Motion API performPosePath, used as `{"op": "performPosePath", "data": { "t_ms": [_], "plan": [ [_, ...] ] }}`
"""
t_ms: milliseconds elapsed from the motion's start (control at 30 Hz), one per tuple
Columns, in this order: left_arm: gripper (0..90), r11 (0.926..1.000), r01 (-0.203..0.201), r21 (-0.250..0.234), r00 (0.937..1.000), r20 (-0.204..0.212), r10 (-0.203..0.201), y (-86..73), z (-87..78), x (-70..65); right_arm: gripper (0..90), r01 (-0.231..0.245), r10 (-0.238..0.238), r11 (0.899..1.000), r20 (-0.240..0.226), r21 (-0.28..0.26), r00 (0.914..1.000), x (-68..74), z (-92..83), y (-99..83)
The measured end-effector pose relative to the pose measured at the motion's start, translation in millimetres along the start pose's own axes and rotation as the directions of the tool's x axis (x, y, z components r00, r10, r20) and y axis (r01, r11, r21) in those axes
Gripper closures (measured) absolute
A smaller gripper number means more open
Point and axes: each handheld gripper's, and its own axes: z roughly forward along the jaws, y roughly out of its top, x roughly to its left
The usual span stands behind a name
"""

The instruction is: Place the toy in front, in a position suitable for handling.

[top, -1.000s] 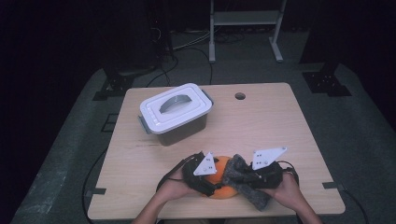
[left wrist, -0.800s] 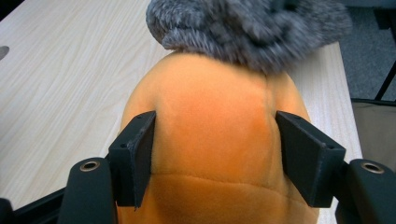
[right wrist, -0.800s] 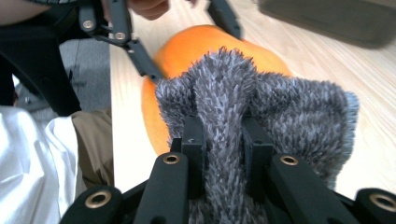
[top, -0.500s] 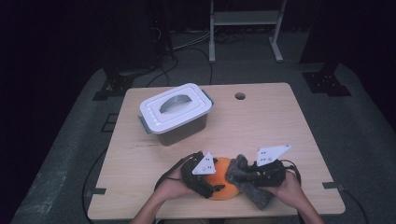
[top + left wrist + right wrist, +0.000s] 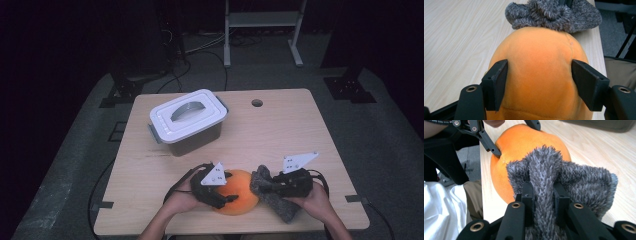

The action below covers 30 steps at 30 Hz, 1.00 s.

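So the round orange plush ball point(image 5: 239, 197) sits at the near edge of the light wooden bench point(image 5: 280, 130), around 6 o'clock from the middle. The left gripper point(image 5: 539, 82) straddles it, a black jaw on each flank; its jaws have just been closing in with the ball between them, and both pads look pressed into the fuzz. At the ball's 3 o'clock, touching it, is a fuzzy grey knitted cloth point(image 5: 272, 192), and the right gripper point(image 5: 543, 195) has a fold of it pinched tight between narrow jaws. Further out, at about 11 o'clock from the ball, there's a grey plastic storage box with a white handled lid point(image 5: 187, 121), well apart.
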Motion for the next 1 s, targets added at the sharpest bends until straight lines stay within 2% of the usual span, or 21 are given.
{"op": "performPosePath", "data": {
  "t_ms": [100,167,300,433,567,633,733,800,867,933,967,1000],
  "plan": [
    [31.1,1.0,-0.001,-0.001,1.0,-0.001,0.001,0.3,0.7,-0.8,74.8,0.024,-0.024,0.999,0.011,-0.027,0.9997,5.6,0.9,8.2],
    [31.1,1.0,0.002,-0.004,1.0,0.004,-0.002,-0.9,-0.1,0.3,74.8,0.03,-0.03,0.999,0.006,-0.02,0.9995,6.7,4.3,10.0],
    [31.0,0.9999,0.009,-0.007,0.9999,0.013,-0.009,-3.8,-2.1,3.9,74.8,0.01,-0.011,1.0,-0.02,-0.018,0.9998,2.8,5.2,5.9],
    [31.1,0.9982,0.055,-0.025,0.9979,0.036,-0.054,-10.8,-5.4,11.2,74.7,-0.025,0.026,0.999,-0.012,0.019,0.9996,-4.3,3.8,-3.7],
    [31.1,0.9977,0.062,-0.027,0.9972,0.043,-0.061,-12.1,-5.7,12.8,74.7,-0.008,0.008,1.0,0.002,-0.008,1.0,-1.3,2.5,1.8],
    [31.2,0.9977,0.063,-0.025,0.9968,0.051,-0.061,-14.3,-7.2,15.0,74.7,-0.001,0.0,1.0,-0.007,-0.018,1.0,-0.9,6.3,5.0],
    [31.6,0.9972,0.068,-0.031,0.9962,0.056,-0.066,-16.6,-7.8,15.9,74.7,-0.014,0.014,1.0,-0.016,-0.018,0.9998,-3.6,8.4,2.7],
    [31.5,0.9973,0.068,-0.029,0.9962,0.057,-0.066,-17.2,-8.7,16.4,74.7,-0.02,0.02,1.0,0.011,0.022,0.9997,-7.3,7.8,-2.0],
    [31.5,0.9972,0.068,-0.029,0.996,0.06,-0.066,-17.4,-9.4,16.1,74.7,-0.023,0.022,0.999,0.021,0.029,0.9995,-8.6,6.4,-3.7],
    [31.5,0.9979,0.059,-0.027,0.9963,0.065,-0.057,-16.8,-10.0,15.2,74.6,-0.032,0.031,0.999,0.023,0.015,0.9993,-9.4,2.2,-5.2],
    [31.5,0.9982,0.054,-0.028,0.9965,0.066,-0.052,-16.2,-9.4,14.4,74.7,-0.03,0.03,1.0,0.018,-0.009,0.9994,-8.8,-0.3,-4.1],
    [31.5,0.9988,0.041,-0.027,0.9968,0.069,-0.039,-14.8,-8.2,12.0,74.6,-0.018,0.018,0.998,0.002,-0.056,0.9998,-5.4,-3.5,1.7]
  ]
}}
